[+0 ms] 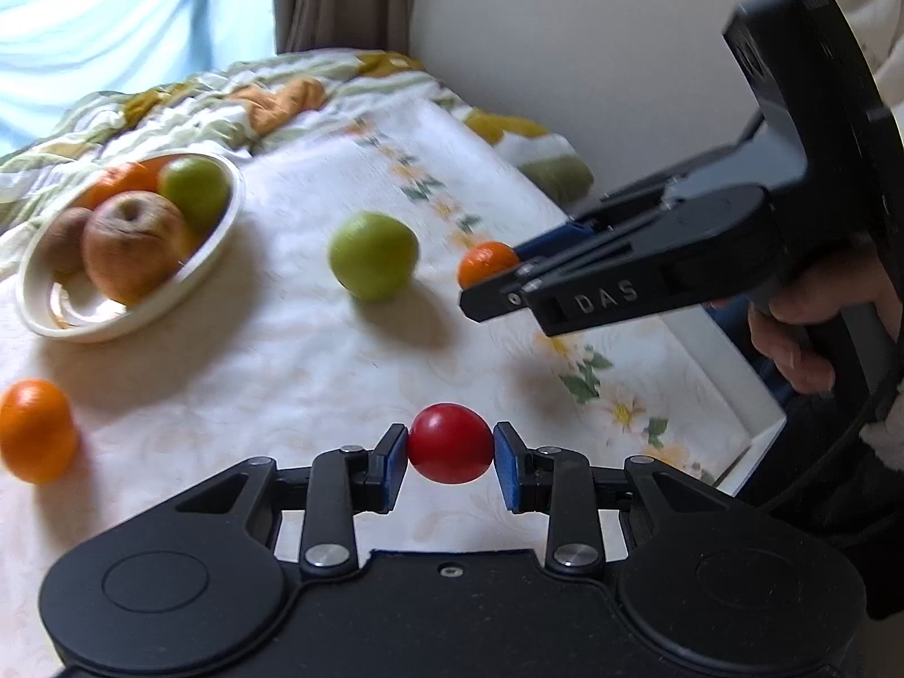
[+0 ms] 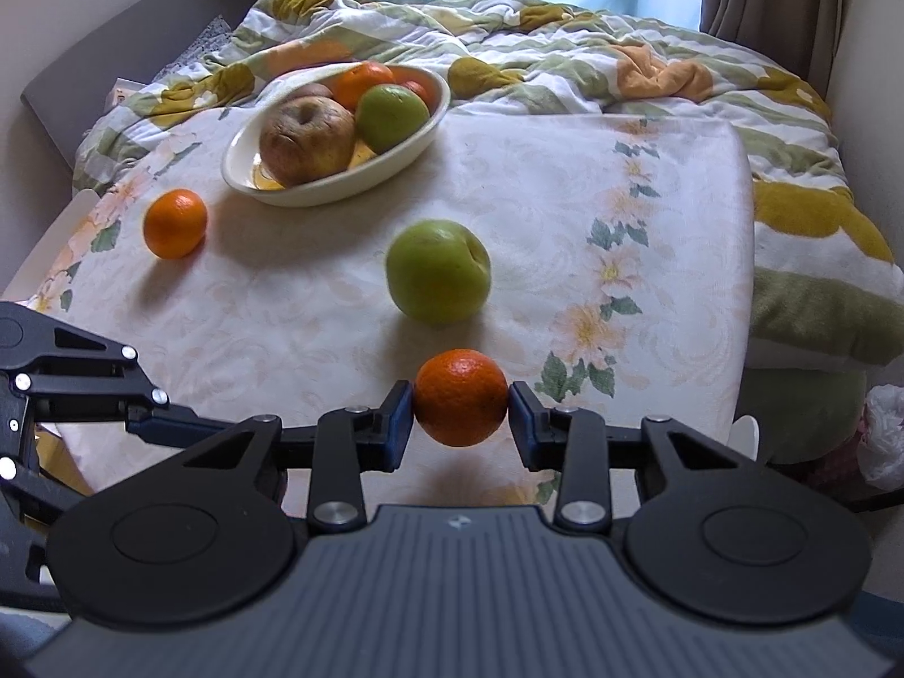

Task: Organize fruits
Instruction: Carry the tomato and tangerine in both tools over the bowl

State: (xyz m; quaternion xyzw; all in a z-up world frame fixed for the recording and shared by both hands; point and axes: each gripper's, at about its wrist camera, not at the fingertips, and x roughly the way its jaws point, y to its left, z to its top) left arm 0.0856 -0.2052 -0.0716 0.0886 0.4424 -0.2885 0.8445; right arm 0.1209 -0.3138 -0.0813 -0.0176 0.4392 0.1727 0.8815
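Observation:
My left gripper (image 1: 450,446) is shut on a small red fruit (image 1: 450,443) and holds it above the floral cloth. My right gripper (image 2: 460,407) is shut on an orange (image 2: 460,404), also seen in the left wrist view (image 1: 486,263). A green apple (image 2: 438,271) lies loose on the cloth ahead of the right gripper, and shows in the left wrist view (image 1: 373,256). Another orange (image 2: 175,222) lies loose at the left (image 1: 37,429). A white bowl (image 2: 395,161) holds a brown apple (image 2: 305,138), a green apple (image 2: 392,116) and oranges.
The bowl also shows at the left in the left wrist view (image 1: 214,248). A rumpled quilt (image 2: 565,56) lies behind the cloth. A wall (image 1: 565,56) stands on the right of the left wrist view. The cloth's edge (image 2: 746,282) drops off on the right.

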